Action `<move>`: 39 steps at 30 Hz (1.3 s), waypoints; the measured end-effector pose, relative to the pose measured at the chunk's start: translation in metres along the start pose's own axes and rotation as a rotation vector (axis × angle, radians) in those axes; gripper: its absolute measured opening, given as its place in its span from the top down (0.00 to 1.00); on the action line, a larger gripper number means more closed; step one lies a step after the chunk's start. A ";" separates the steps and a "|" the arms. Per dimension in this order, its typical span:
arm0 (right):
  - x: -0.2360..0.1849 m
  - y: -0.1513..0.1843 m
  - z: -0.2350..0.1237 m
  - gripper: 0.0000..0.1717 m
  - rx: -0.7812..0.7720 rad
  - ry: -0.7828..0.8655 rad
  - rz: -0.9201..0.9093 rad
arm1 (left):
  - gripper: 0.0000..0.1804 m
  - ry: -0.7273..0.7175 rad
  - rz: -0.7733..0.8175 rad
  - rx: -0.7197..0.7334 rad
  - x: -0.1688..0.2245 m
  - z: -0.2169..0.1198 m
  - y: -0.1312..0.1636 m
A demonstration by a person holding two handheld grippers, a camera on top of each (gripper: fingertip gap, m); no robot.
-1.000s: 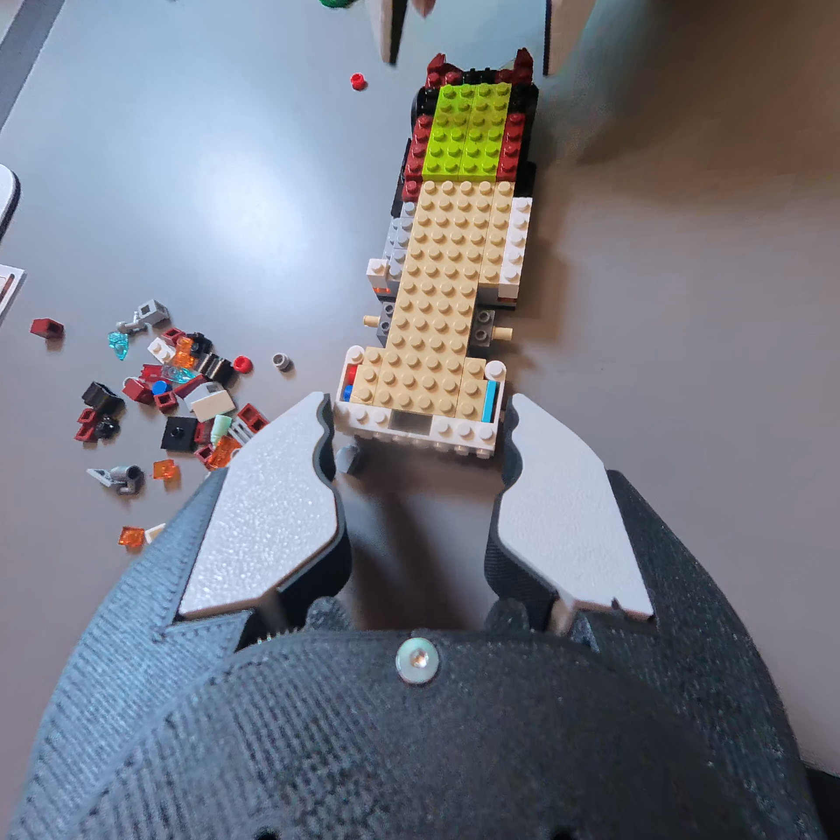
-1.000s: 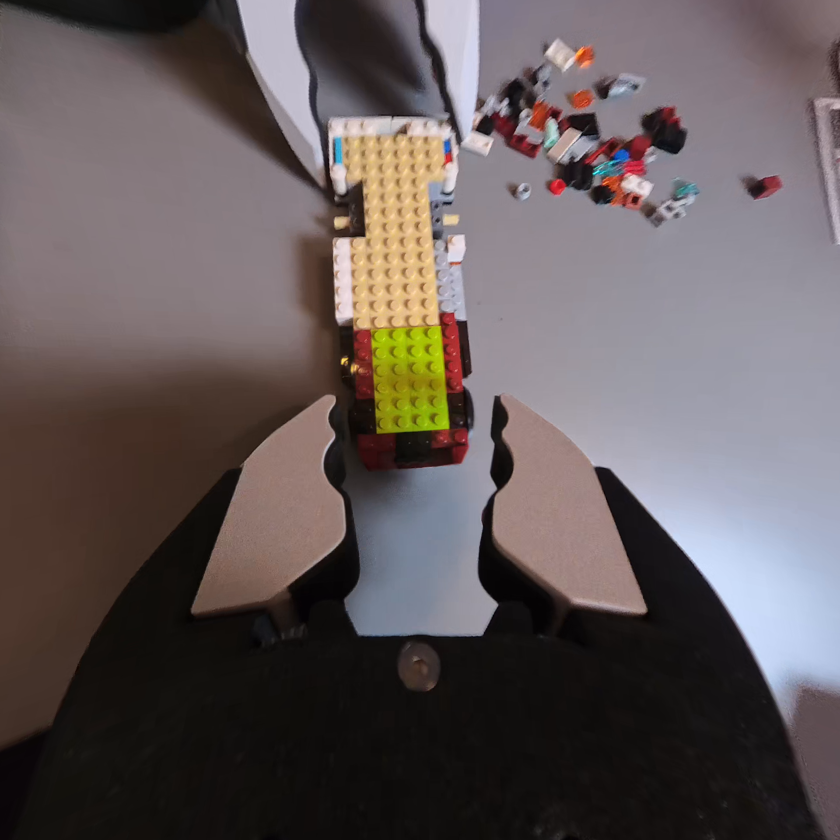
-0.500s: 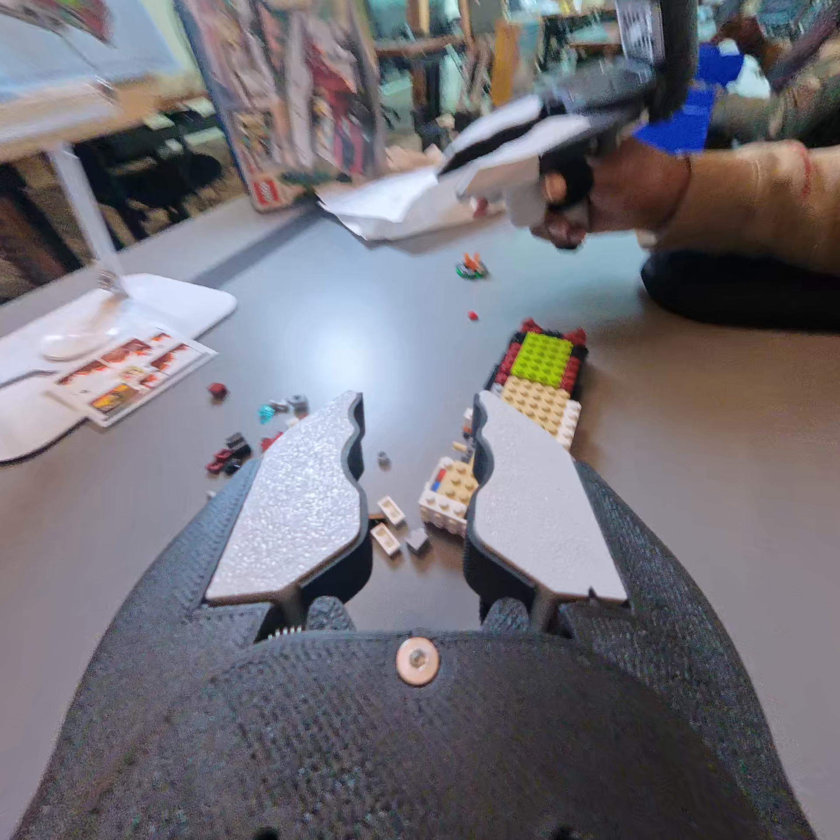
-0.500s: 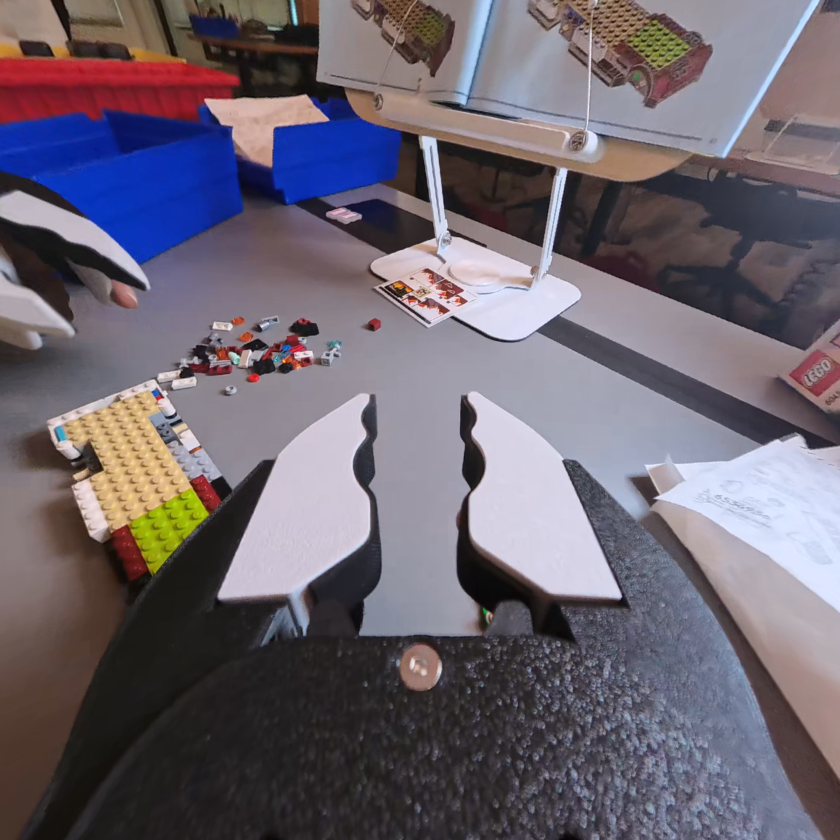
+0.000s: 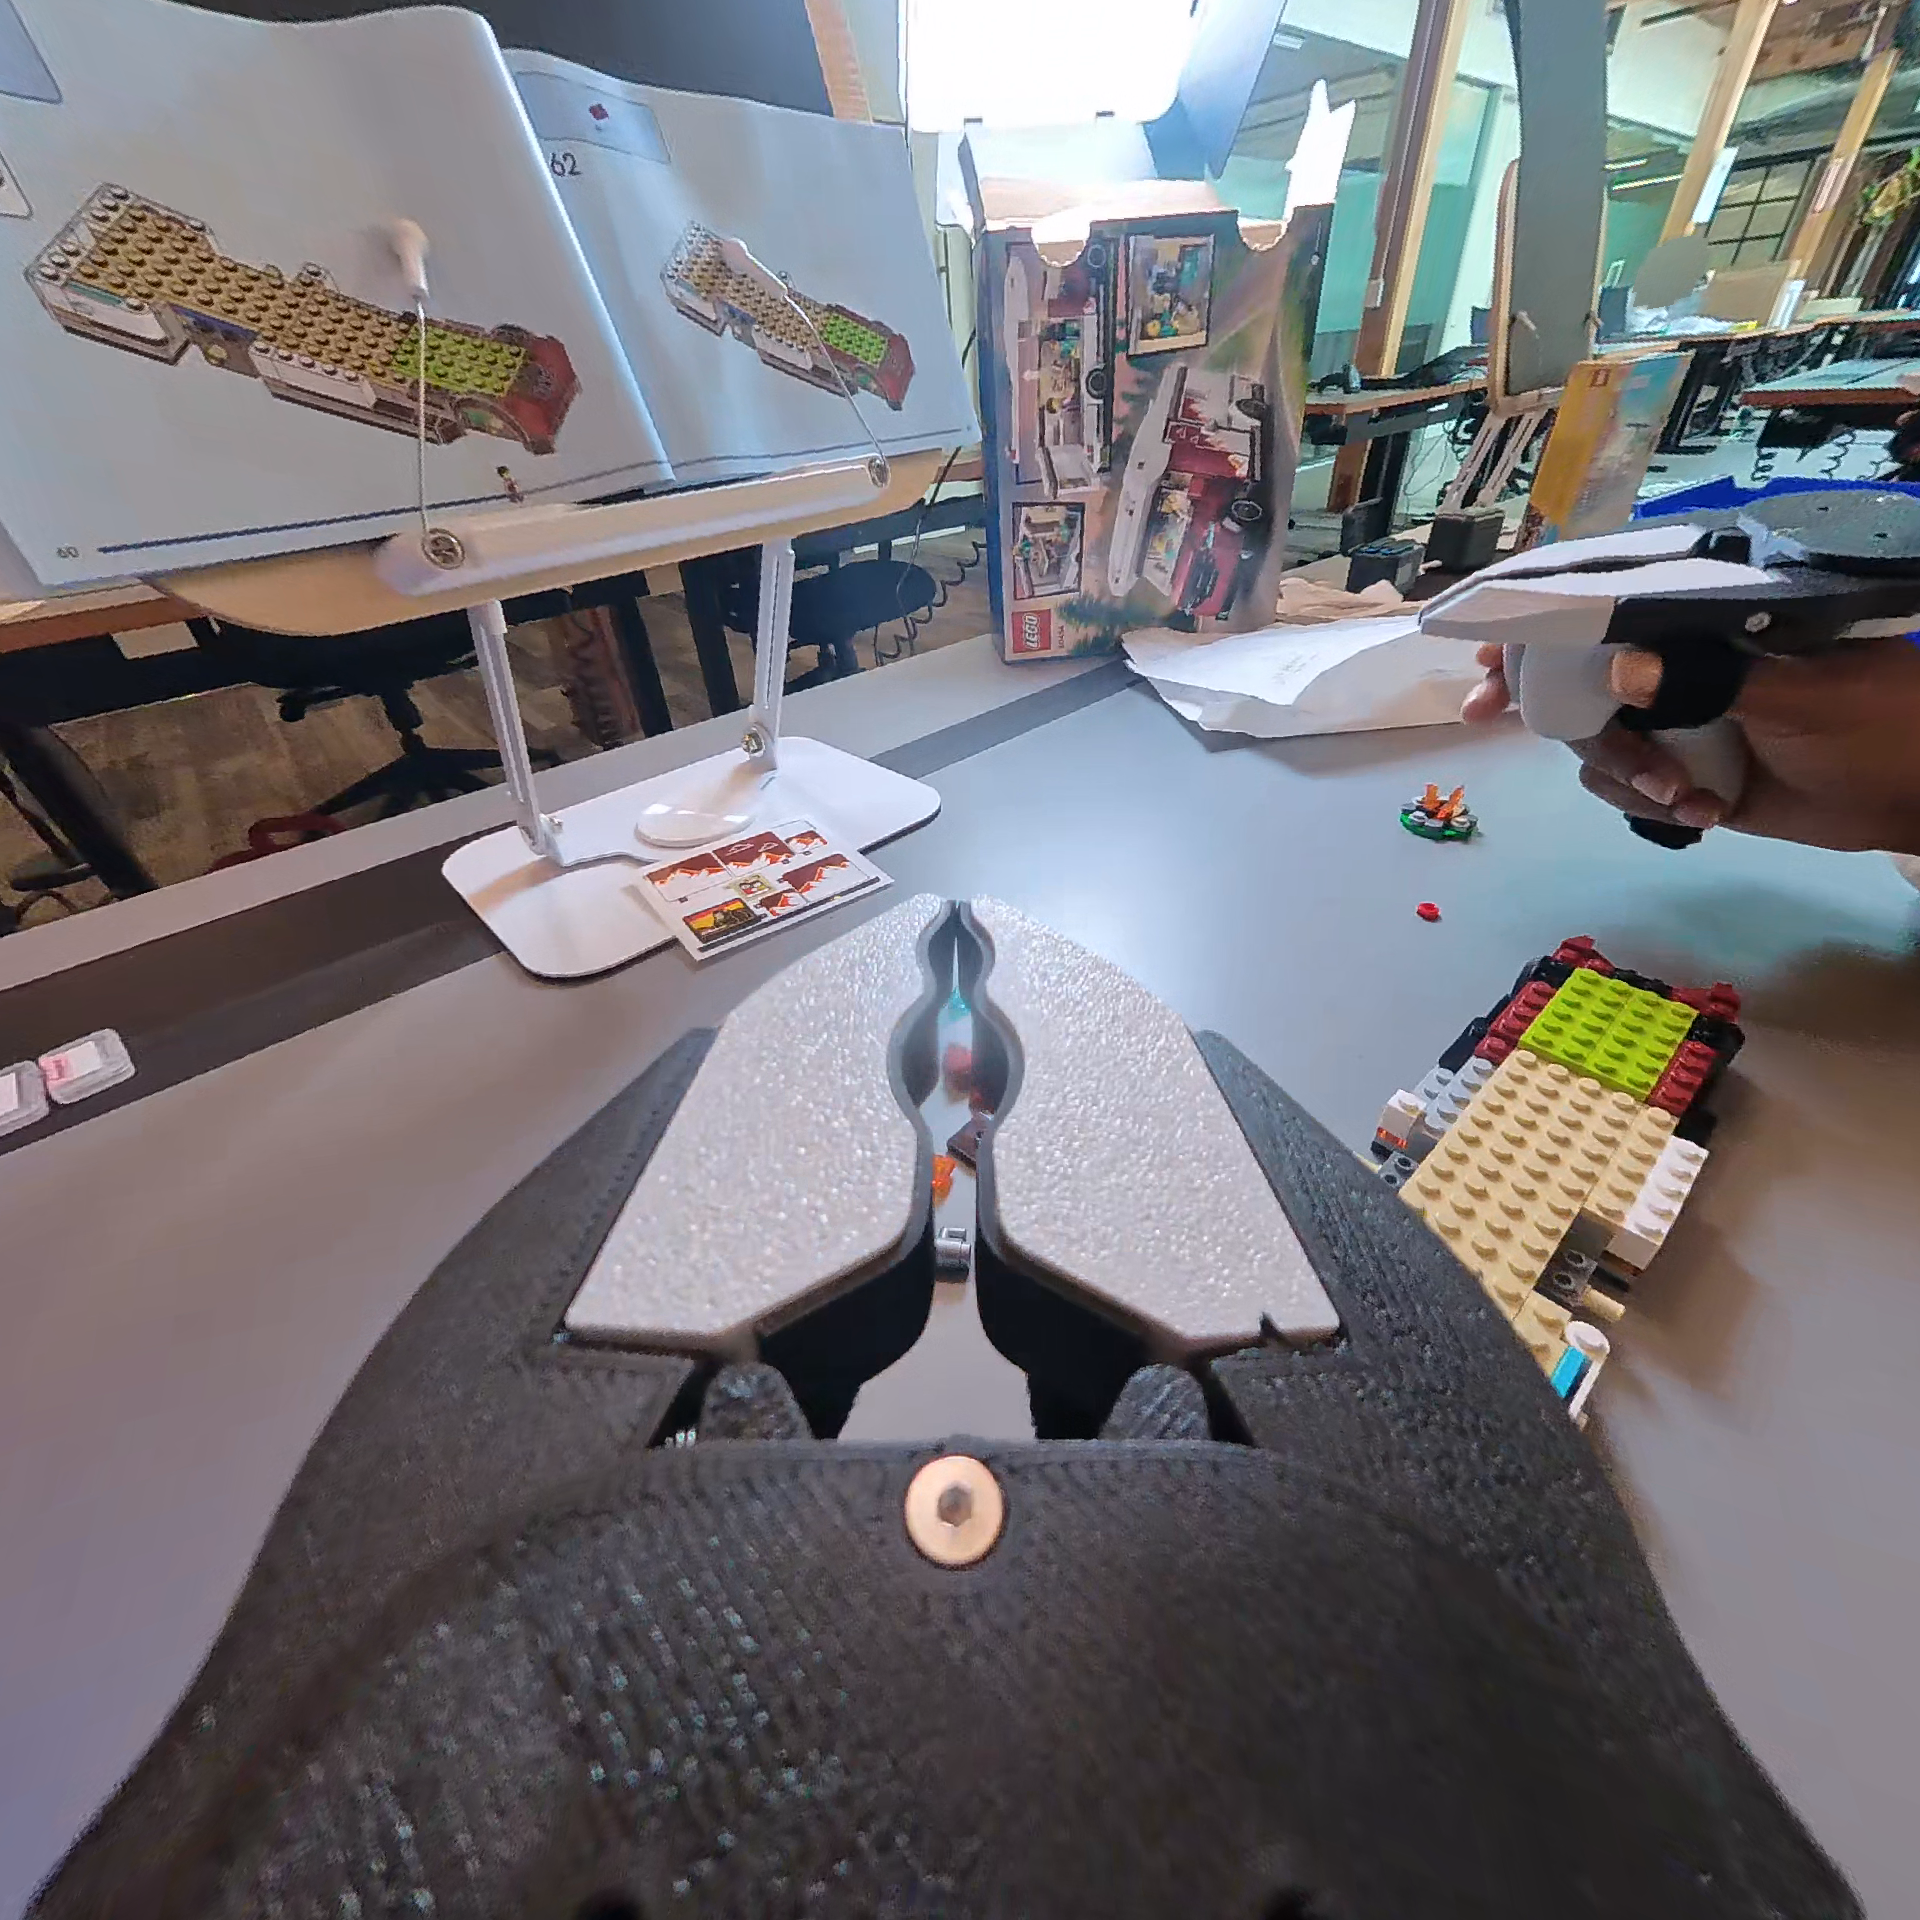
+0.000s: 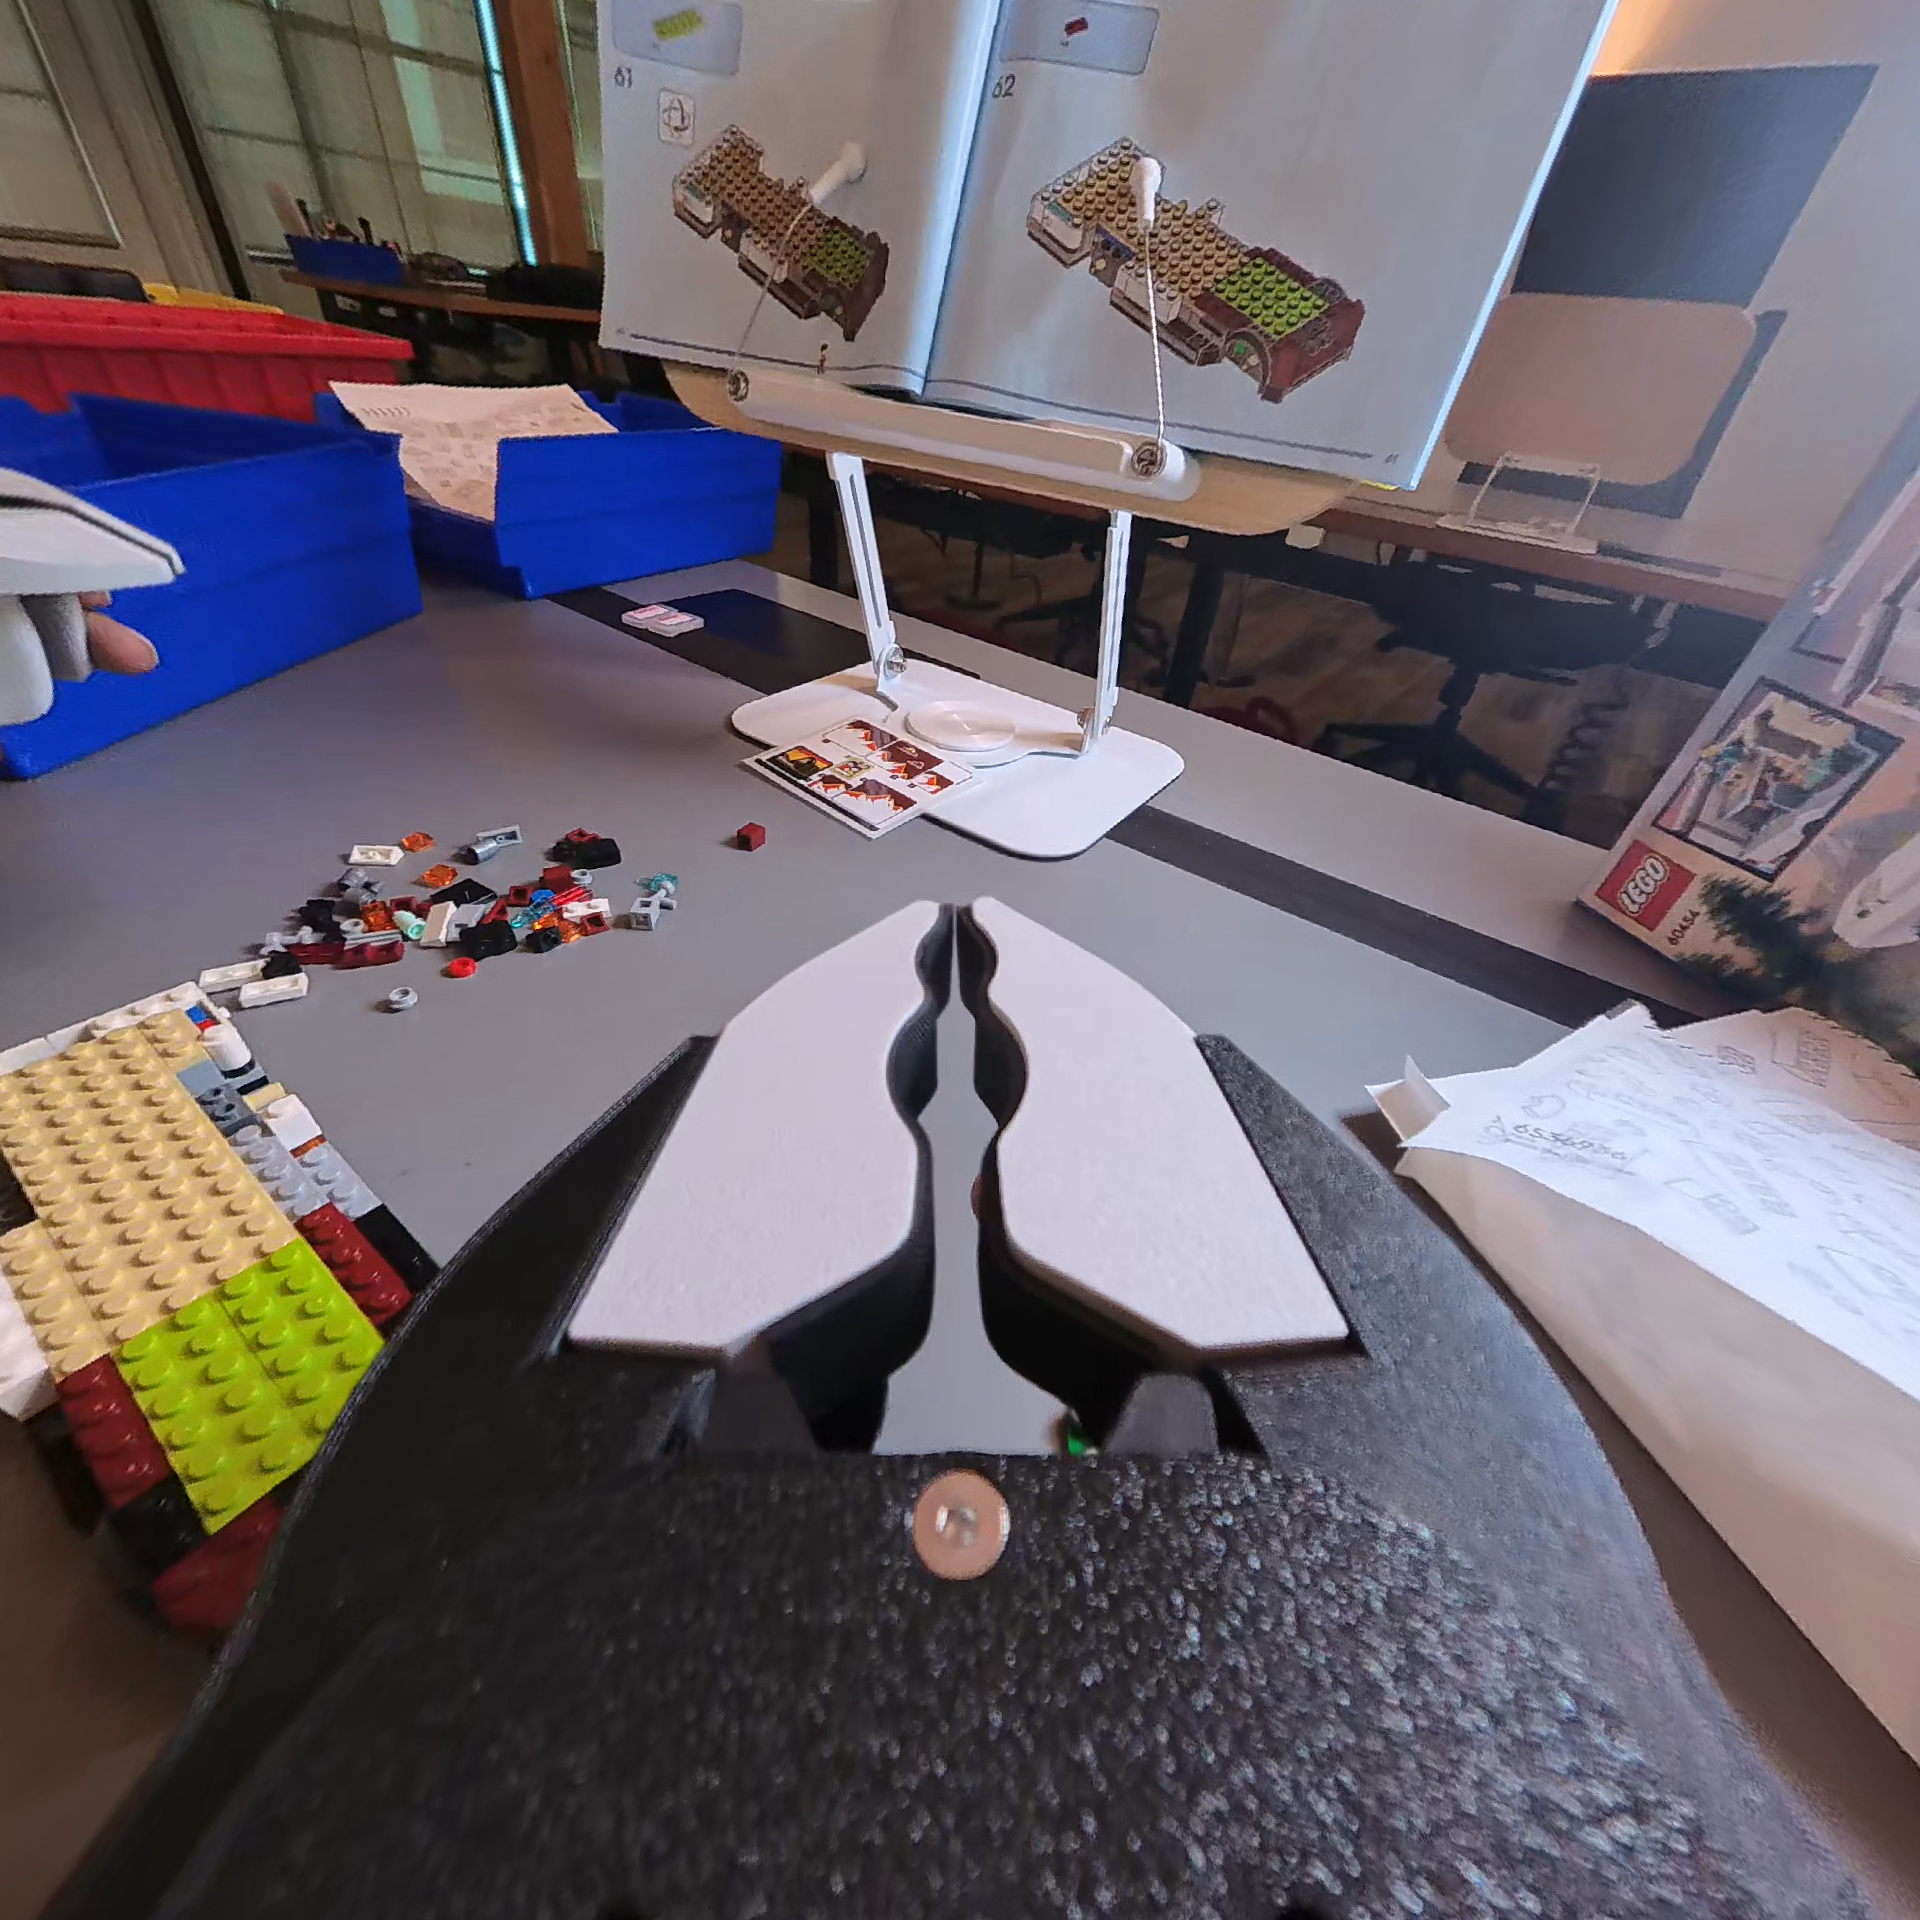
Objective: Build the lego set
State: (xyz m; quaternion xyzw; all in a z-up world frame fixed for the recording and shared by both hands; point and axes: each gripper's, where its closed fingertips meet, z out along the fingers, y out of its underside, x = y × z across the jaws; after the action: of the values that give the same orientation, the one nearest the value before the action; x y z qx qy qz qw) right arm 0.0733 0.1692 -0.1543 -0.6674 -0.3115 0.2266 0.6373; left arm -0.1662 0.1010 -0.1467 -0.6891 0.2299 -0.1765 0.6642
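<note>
My left gripper (image 5: 957, 909) is shut, its tips meet with nothing between them, and it hovers above the grey table (image 5: 1195, 862). Small loose pieces (image 5: 961, 1060) on the table show through the slit behind its tips. The long brick model (image 5: 1538, 1132), tan and lime on top with dark red sides, lies to its right. My right gripper (image 6: 956, 909) is also shut and bare. It is held above the table with the model (image 6: 156, 1195) at its lower left. Each gripper shows in the other's view, the right one (image 5: 1455, 613) and the left one (image 6: 83, 551).
A pile of loose small pieces (image 6: 468, 914) lies left of the middle. A white stand (image 6: 966, 758) holds an open booklet (image 6: 1039, 208), with a sticker sheet (image 6: 862, 774) at its foot. A paper bag (image 6: 1662, 1195), the set's box (image 5: 1143, 416), blue bins (image 6: 260, 520) and a small green build (image 5: 1439, 816) stand around. Some 25 cm of space lies between my two pairs of fingers.
Both grippers lifted away from the ends of the model, tilted up toward the booklet and closed on air. The model stayed on the table.
</note>
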 end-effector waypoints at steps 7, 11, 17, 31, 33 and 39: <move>0.016 -0.026 0.044 0.98 0.032 0.027 -0.115 | 1.00 -0.006 -0.020 0.002 -0.005 0.002 0.001; 0.029 -0.063 0.101 0.92 0.077 0.032 -0.173 | 1.00 -0.010 -0.060 0.019 -0.012 -0.001 -0.001; 0.052 -0.104 0.184 0.86 0.073 0.089 -0.280 | 1.00 -0.023 0.013 0.015 -0.004 -0.003 -0.001; 0.069 -0.119 0.238 0.96 0.015 0.194 -0.408 | 1.00 -0.016 0.187 -0.074 0.018 0.006 0.013; 0.071 -0.119 0.236 0.98 0.014 0.186 -0.409 | 1.00 -0.013 0.193 -0.077 0.019 0.006 0.014; 0.102 -0.110 0.216 0.96 0.071 0.207 -0.165 | 1.00 -0.031 0.171 -0.092 0.012 0.009 0.016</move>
State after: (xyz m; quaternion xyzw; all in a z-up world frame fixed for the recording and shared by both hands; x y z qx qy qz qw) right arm -0.0204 0.3940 -0.0540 -0.6365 -0.2897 0.1144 0.7056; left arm -0.1525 0.1020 -0.1636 -0.6995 0.2852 -0.0978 0.6479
